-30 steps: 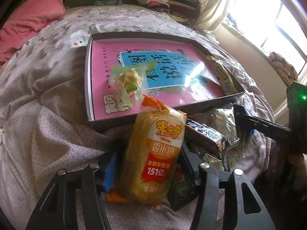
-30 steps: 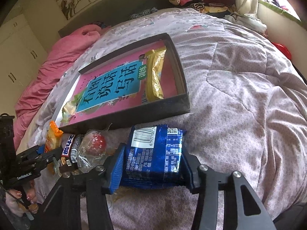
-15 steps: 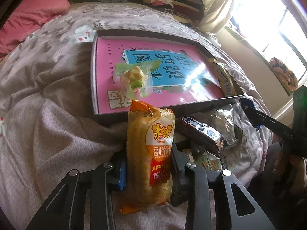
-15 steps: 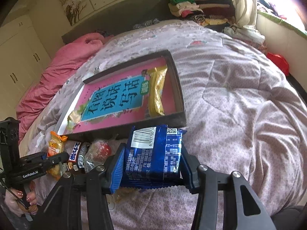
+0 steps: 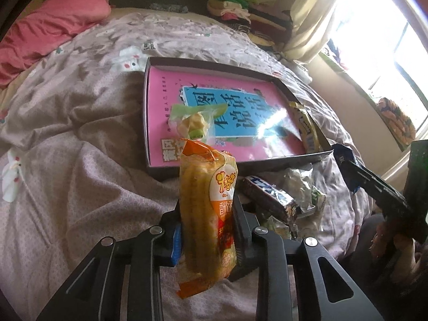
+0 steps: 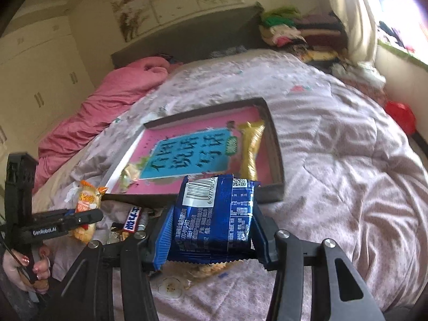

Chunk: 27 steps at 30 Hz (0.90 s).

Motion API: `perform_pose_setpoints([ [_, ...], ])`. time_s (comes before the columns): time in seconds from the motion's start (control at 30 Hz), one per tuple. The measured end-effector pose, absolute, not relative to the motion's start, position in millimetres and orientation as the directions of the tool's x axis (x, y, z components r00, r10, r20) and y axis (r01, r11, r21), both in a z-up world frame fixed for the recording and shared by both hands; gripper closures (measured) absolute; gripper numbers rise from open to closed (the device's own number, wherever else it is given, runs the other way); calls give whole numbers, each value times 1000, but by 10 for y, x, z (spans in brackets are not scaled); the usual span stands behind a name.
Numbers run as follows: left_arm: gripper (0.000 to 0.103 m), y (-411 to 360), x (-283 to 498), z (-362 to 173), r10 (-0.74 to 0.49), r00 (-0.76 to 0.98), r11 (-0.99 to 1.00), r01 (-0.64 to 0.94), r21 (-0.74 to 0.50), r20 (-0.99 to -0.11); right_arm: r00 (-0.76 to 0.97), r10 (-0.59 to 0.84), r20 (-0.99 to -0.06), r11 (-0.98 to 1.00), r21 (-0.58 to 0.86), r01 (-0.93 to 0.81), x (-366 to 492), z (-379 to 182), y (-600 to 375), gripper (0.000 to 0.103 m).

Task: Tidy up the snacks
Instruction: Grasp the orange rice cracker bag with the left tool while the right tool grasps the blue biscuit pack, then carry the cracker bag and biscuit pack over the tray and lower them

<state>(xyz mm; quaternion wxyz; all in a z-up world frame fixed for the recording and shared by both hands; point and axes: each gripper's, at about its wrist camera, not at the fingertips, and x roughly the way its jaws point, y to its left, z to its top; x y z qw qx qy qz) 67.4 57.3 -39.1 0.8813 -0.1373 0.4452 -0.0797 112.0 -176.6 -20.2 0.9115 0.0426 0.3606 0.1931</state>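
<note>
The left gripper is clamped on an orange rice-cracker packet, which stands upright between its jaws above the quilt, short of the near wall of the shallow dark tray. The tray's pink floor already holds a green-wrapped sweet at its left end and a gold packet along its right wall. Between the two tools, a chocolate bar and some crumpled silvery wrappers lie loose on the quilt just in front of the tray. The right gripper is closed on a blue biscuit packet, barcode side up, held close to the tray's near right corner. The step in hand looks like the carry: both packets are grasped and not yet in the tray. Next, each must probably clear the tray wall and be set on a bare patch of the floor, away from what lies there, before the jaws part.
</note>
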Motion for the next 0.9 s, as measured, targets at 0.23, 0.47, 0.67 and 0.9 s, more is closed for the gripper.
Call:
perform_pose_setpoints([
  [0.23, 72, 537, 641, -219, -266, 619, 949, 32, -314, -739, 666, 431, -608, 896, 200, -398, 1049, -128, -1621, 52],
  [0.47, 72, 465, 641, -76, -242, 639, 959, 41, -282, -730, 665, 456, -592, 881, 195, -431, 1018, -95, -1566, 52],
  [0.67, 72, 439, 661, -24, -239, 641, 959, 37, -283, -729, 667, 474, -575, 875, 219, -432, 1036, -57, -1602, 52],
  [0.9, 72, 378, 774, 42, -236, 651, 959, 35, -282, -721, 682, 482, -550, 872, 225, -435, 1056, 16, -1624, 52],
])
